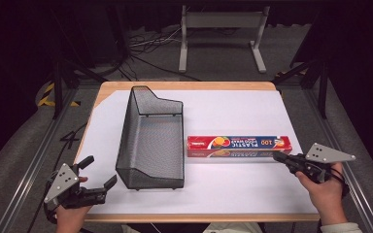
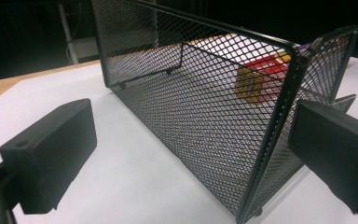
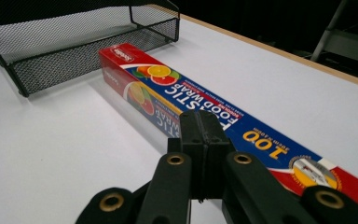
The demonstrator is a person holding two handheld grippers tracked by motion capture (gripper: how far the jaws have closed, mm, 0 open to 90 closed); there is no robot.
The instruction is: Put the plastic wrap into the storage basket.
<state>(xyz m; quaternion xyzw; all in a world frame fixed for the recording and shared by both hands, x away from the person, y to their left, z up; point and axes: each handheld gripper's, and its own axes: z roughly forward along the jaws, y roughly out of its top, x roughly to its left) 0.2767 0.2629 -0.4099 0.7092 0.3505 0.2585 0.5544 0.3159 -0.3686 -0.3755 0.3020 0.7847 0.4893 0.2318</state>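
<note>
A long red and blue box of plastic food wrap (image 1: 239, 144) lies flat on the white table, just right of a black wire-mesh basket (image 1: 151, 138). My right gripper (image 1: 278, 157) is shut with nothing between its jaws, its tip at the box's near right end; in the right gripper view the closed jaws (image 3: 205, 133) sit over the box (image 3: 205, 100). My left gripper (image 1: 98, 172) stands open at the table's front left, its jaws spread before the basket's near left corner (image 2: 279, 140). The box's red end (image 2: 261, 77) shows through the mesh.
The white sheet (image 1: 233, 111) covers a wooden table (image 1: 184, 86). A grey metal stand (image 1: 221, 34) and cables lie on the floor beyond the far edge. Bare sheet lies behind the box and in front of the basket.
</note>
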